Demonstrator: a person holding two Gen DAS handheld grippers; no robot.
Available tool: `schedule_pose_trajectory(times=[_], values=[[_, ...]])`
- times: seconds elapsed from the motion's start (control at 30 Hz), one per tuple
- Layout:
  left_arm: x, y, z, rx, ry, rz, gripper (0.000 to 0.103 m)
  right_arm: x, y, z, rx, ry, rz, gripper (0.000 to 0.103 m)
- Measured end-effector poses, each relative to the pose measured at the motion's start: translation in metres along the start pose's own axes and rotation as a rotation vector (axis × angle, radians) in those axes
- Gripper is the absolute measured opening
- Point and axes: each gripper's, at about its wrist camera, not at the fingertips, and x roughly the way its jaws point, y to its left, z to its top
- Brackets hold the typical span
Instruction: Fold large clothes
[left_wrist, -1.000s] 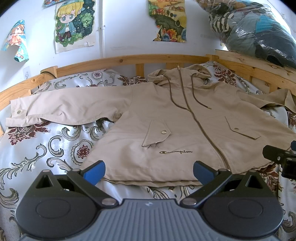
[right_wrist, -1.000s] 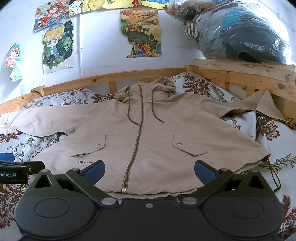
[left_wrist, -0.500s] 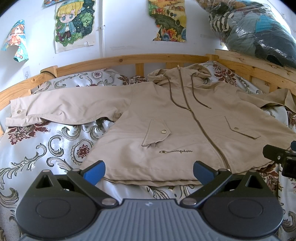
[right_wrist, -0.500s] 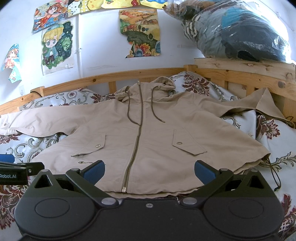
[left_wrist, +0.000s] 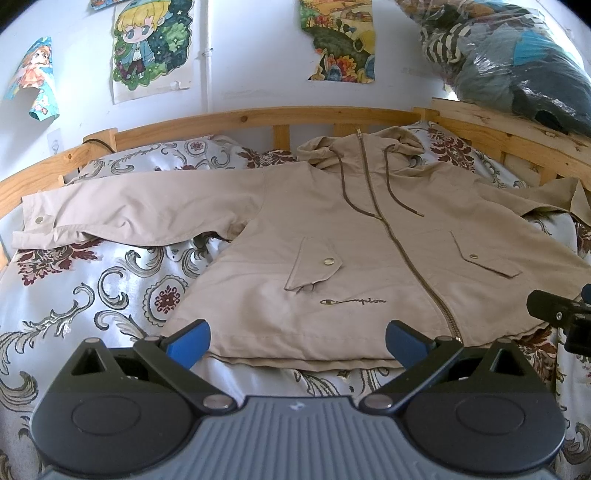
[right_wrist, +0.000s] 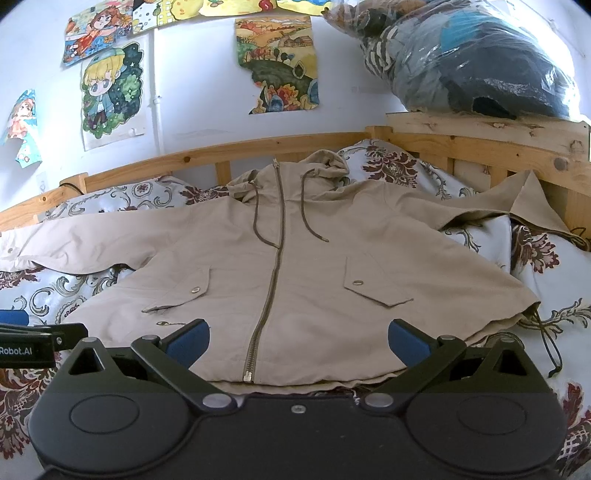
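Both of our grippers, left gripper (left_wrist: 297, 338) and right gripper (right_wrist: 298, 338), hang wide open and empty at the near hem of the beige hooded jacket (right_wrist: 295, 266) spread zipped on the bed (left_wrist: 85, 295), so we risk pinching only its top layer or the slippery bedsheet.

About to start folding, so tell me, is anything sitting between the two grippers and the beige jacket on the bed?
Nothing visible does. The jacket lies flat and zipped on the floral bedspread, its hem just ahead of the open left gripper and the open right gripper. Nothing rests on it.
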Motion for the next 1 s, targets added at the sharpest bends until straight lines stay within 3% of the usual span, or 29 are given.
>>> schedule_pose_trajectory(times=[0.7, 1.0], values=[[0.0000, 0.0002, 0.0000, 0.000, 0.003, 0.001, 0.102, 0.0011, 0.0001, -0.0012, 0.010, 0.011, -0.004, 0.102], [0.0079, -0.0038, -0.0018, 0.013, 0.053, 0.027, 0.102, 0.0053, 0.0012, -0.0008, 0.023, 0.054, -0.014, 0.102]])
